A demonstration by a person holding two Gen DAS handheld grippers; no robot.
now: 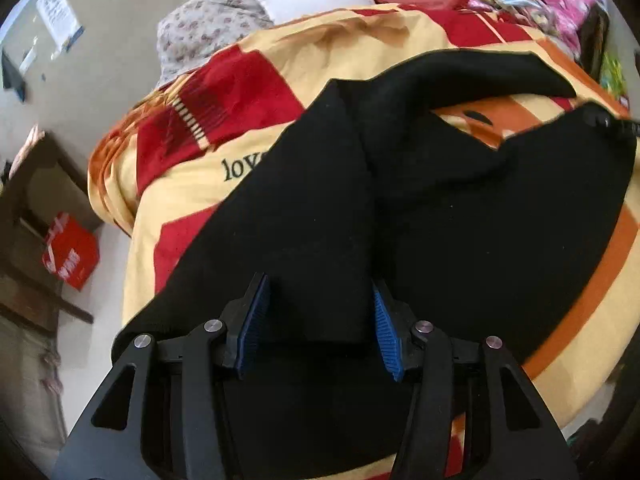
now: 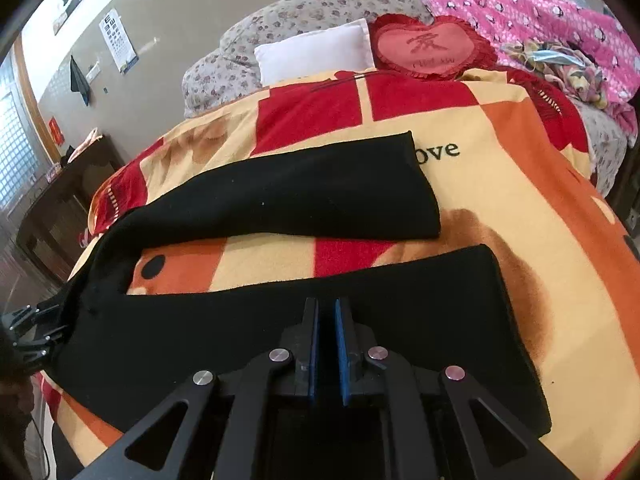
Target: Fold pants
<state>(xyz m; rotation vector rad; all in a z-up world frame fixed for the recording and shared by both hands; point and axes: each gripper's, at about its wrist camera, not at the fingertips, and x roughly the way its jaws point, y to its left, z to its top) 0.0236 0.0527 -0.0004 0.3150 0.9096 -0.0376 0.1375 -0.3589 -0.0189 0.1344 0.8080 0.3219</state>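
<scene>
Black pants (image 2: 280,200) lie spread on a bed with a red, yellow and orange blanket (image 2: 500,184). Their two legs run apart toward the right, the waist at the left. In the left wrist view the pants (image 1: 460,208) fill the middle. My left gripper (image 1: 320,300) is open, its blue pads (image 1: 252,320) on either side of a raised fold of the waist. It also shows at the left edge of the right wrist view (image 2: 36,332). My right gripper (image 2: 326,308) has its pads nearly together over the near leg (image 2: 360,320); whether cloth is pinched is unclear.
A white pillow (image 2: 316,54), a red heart cushion (image 2: 432,46), a floral quilt (image 2: 280,20) and a pink quilt (image 2: 540,24) lie at the head of the bed. A dark wooden cabinet (image 2: 60,200) and a red box (image 1: 72,256) stand left of the bed.
</scene>
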